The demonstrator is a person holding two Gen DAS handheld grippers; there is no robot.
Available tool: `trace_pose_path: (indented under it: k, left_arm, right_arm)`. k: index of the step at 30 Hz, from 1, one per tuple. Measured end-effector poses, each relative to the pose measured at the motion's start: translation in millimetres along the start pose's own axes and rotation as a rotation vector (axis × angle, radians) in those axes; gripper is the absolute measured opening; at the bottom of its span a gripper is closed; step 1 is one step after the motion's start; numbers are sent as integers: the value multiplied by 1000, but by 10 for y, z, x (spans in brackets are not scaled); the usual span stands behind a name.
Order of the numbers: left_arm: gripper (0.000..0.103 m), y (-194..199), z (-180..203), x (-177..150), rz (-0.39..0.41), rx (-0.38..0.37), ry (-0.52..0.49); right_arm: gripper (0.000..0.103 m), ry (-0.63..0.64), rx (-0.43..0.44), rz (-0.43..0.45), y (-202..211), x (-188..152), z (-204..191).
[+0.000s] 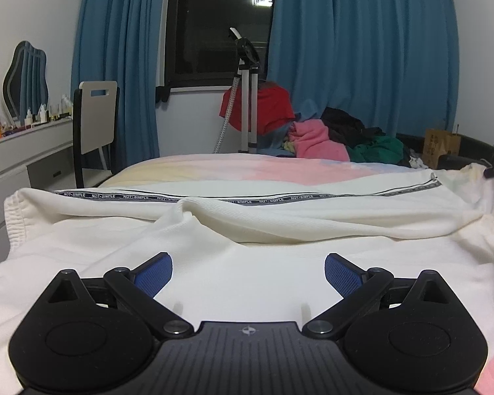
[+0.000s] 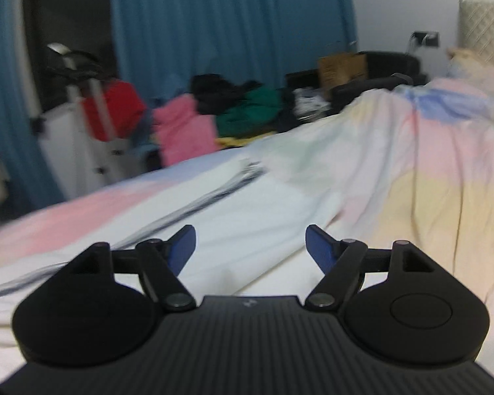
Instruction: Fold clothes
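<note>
I hold a two-finger gripper in each hand over a bed, both pointing forward and slightly down. My left gripper (image 1: 248, 271) has its blue pads (image 1: 154, 275) spread wide, with nothing between them; it hovers low over the near part of a white garment (image 1: 214, 250), which lies spread flat across the bed, probably so it can be folded. The garment looks like a pair of trousers: a black stripe with white lettering (image 1: 131, 196) runs along its far edge, an elastic band (image 1: 14, 227) sits at the left end, and a soft ridge of cloth crosses the middle. My right gripper (image 2: 250, 247) also stands well apart at the jaws and holds nothing; its view is blurred, so detail is poor, but the same white cloth (image 2: 247, 204) shows below and ahead of its fingers, with the pastel bedsheet (image 2: 428, 197) bunched up to the right. With both grippers empty, I judge that I am between grasps and must next pick an edge to lift. Beyond the bed's far side is a heap of unfolded clothes (image 1: 345, 138), pink, green, dark and red, likely waiting their turn, in front of blue curtains (image 1: 362, 49). A chair (image 1: 95, 125) stands at the left.
</note>
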State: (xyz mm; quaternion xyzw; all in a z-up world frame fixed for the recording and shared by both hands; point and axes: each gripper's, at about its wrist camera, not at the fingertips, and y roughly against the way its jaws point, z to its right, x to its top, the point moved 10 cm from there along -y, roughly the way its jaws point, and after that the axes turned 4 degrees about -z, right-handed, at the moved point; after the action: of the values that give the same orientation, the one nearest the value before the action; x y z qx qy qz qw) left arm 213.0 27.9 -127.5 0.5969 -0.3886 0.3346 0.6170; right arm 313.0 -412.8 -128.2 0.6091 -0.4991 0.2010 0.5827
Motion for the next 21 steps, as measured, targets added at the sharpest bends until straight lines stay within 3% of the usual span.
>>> trace_pose_path:
  k: [4, 8, 15, 21]
  left_arm:
    - [100, 153, 33, -10, -8, -11, 8]
    - [100, 371, 88, 4, -1, -34, 19]
    - [100, 642, 51, 10, -18, 0, 23]
    - [100, 853, -403, -135, -103, 86, 133]
  right_arm:
    - [75, -60, 115, 1, 699, -280, -285]
    - [75, 21, 150, -18, 994, -560, -380]
    - [75, 61, 143, -30, 1007, -619, -400]
    - [75, 88, 139, -47, 950, -661, -418]
